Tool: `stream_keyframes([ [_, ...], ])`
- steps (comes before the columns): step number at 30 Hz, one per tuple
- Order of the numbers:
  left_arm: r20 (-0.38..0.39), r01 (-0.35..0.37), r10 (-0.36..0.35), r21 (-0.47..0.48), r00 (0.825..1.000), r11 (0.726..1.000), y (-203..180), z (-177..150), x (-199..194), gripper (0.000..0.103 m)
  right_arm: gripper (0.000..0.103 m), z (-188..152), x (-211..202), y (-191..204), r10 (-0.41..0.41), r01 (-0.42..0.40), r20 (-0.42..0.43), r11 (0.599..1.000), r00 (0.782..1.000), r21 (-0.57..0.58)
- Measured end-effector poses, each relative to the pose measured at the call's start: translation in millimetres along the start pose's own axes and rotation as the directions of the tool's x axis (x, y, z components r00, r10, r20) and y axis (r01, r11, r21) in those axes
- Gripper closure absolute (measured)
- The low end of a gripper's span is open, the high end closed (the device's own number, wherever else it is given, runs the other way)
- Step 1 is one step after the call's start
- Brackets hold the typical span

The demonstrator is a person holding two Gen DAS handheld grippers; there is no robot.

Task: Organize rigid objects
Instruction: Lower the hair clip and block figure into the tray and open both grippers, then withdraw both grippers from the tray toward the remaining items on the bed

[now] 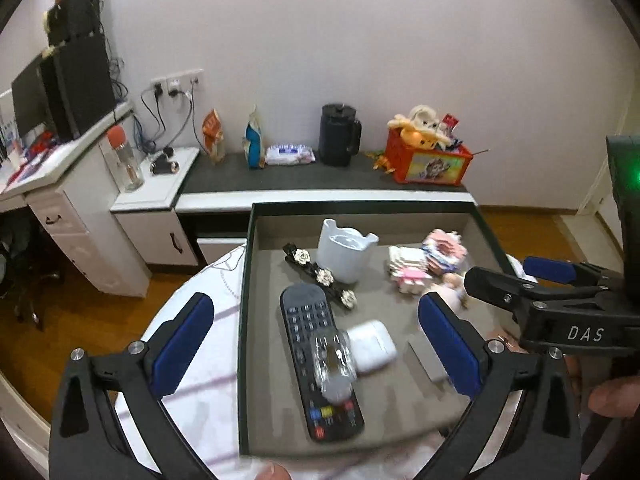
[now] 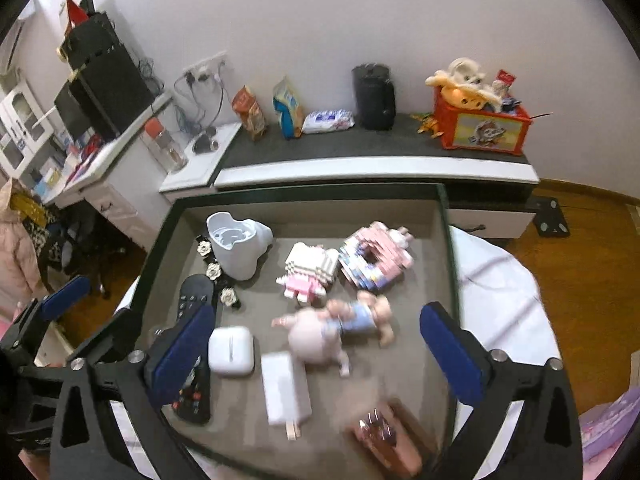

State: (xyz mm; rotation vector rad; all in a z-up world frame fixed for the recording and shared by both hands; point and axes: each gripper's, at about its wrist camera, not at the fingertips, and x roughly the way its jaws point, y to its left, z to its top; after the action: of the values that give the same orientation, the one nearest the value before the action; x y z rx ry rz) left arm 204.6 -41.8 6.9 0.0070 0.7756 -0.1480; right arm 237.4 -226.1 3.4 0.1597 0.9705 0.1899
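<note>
1. Both the left gripper (image 1: 316, 344) and the right gripper (image 2: 316, 354) hover spread wide, holding nothing.
2. "DAS" is printed on the right gripper's black body.
3. Black remote control (image 1: 320, 364), white earbud case (image 2: 231, 351) and pink block figure (image 2: 306, 274) lie inside the grey-lined tray (image 1: 256, 360).

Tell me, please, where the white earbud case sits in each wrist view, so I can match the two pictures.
Left wrist: earbud case lies right of centre, touching the black remote.
Right wrist: earbud case lies left of centre, beside the left finger pad.
Shared landmark: the white cup at the tray's far side.
</note>
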Motion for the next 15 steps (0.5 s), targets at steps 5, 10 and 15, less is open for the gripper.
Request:
stream_keyframes([
  [5,0.043,0.008,-0.008,0.007,0.999,1.0,-5.3,-20.2,-46.0,0.0,0.0,-33.0,-52.2,11.6,-0.004,0.005,0.079,1.0,0.997,-0.011],
  [10,0.089,0.006,-0.006,0.0,0.996,1.0,-5.6,-48.2,-90.6,0.0,0.0,-65.5,-96.1,13.9,0.002,-0.003,0.147,1.0,0.989,0.005],
  [15,0.102,-0.005,0.006,-0.009,0.995,1.0,-3.8,-71.7,-119.5,0.0,0.0,-105.1,-132.1,13.3,-0.012,0.009,0.193,1.0,0.981,0.017],
])
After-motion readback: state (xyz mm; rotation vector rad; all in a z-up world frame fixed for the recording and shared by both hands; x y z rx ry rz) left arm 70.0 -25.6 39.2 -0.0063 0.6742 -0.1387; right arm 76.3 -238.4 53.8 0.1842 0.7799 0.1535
